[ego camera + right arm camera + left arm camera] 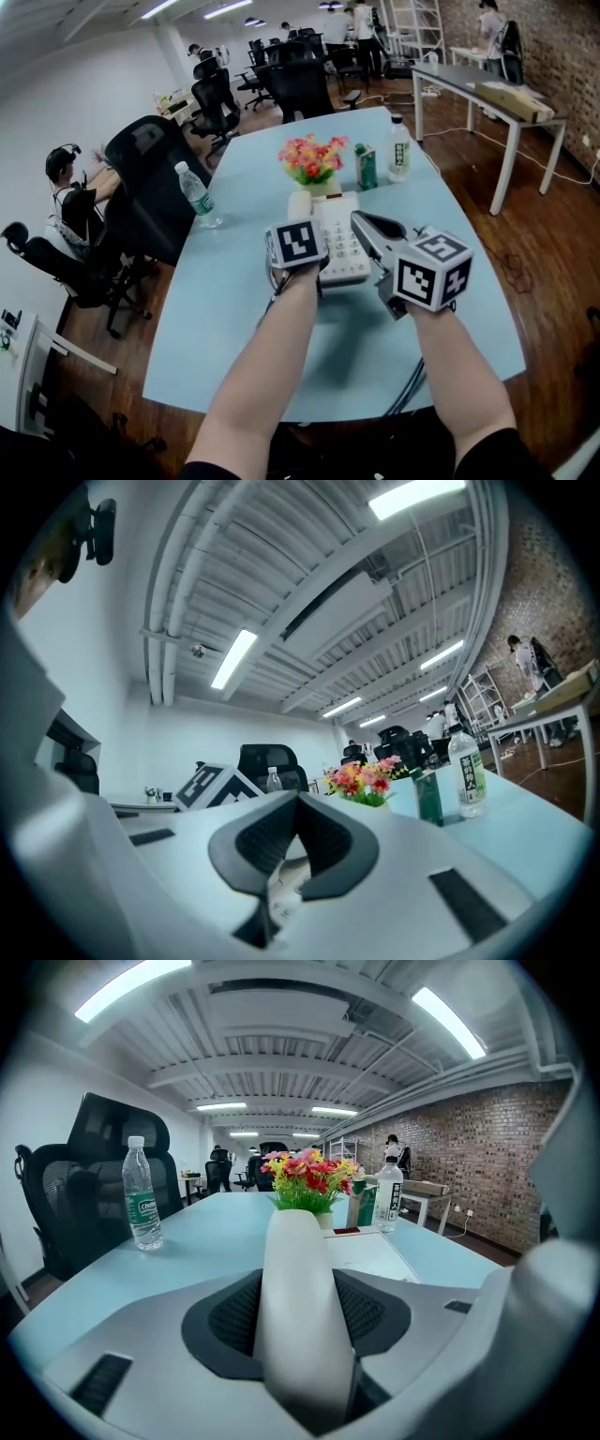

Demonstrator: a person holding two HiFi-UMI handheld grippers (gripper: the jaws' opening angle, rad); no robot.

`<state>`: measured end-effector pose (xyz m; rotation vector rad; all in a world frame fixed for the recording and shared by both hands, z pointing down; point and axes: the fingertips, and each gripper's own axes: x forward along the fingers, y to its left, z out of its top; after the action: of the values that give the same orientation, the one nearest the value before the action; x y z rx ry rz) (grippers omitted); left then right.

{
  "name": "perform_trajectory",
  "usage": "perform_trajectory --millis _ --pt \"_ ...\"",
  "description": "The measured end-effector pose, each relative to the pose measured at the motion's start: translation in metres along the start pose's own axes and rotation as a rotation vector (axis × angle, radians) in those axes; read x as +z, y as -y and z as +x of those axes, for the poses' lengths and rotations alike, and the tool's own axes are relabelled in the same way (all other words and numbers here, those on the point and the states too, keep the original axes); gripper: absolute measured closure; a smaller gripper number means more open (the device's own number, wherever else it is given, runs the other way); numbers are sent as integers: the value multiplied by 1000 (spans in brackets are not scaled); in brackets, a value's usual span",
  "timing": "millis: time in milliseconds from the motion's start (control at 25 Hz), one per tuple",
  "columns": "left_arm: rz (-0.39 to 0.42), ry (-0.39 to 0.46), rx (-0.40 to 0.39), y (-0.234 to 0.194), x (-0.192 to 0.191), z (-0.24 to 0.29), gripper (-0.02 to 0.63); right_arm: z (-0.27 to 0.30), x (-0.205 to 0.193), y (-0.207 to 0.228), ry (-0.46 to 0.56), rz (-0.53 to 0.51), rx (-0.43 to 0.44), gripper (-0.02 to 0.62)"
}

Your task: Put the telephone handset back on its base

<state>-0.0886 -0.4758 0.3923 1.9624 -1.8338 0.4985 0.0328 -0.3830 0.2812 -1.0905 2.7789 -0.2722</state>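
Note:
A white telephone base point(342, 246) with a keypad lies on the light blue table point(225, 309), just in front of me. My left gripper point(302, 223) is shut on the white handset point(300, 203) at the base's left side. In the left gripper view the handset point(295, 1307) runs away from the camera between the two jaws, and the left gripper point(298, 1283) clamps it on both sides. My right gripper point(362, 225) hovers over the base's right part, tilted up, jaws together and empty. Its view shows the right gripper point(298, 803) with tips touching and the base's keys point(286, 883) behind.
A pot of red and yellow flowers point(314, 159) stands just beyond the phone, with a green carton point(366, 166) and a water bottle point(399, 148) to its right. Another water bottle point(197, 195) stands at the left edge beside black office chairs point(150, 178). A seated person is far left.

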Motion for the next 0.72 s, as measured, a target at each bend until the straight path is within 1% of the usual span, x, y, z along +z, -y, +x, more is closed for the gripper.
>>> perform_trajectory --millis 160,280,320,400,480,520,600,720 --pt "-21 -56 27 -3 -7 1 387 0 -1 2 -1 2 -5 578" --pt "-33 -54 25 -3 -4 -1 382 1 -4 2 -8 2 -2 578" --pt "-35 -53 20 -2 -4 -3 378 1 -4 1 -9 2 -2 578" --pt "-43 -60 -6 2 -4 -7 342 1 -5 1 -10 2 -2 578" --pt "-68 -61 -47 8 -2 -12 336 2 -4 1 -10 4 -5 578" --pt "-85 -49 -77 11 1 -16 319 1 -3 2 -8 5 -6 578" --pt "-115 14 -143 16 13 -27 319 0 -2 2 -5 7 -7 578" --pt "-128 99 -201 12 23 -54 319 -1 -1 2 -1 10 -6 578"
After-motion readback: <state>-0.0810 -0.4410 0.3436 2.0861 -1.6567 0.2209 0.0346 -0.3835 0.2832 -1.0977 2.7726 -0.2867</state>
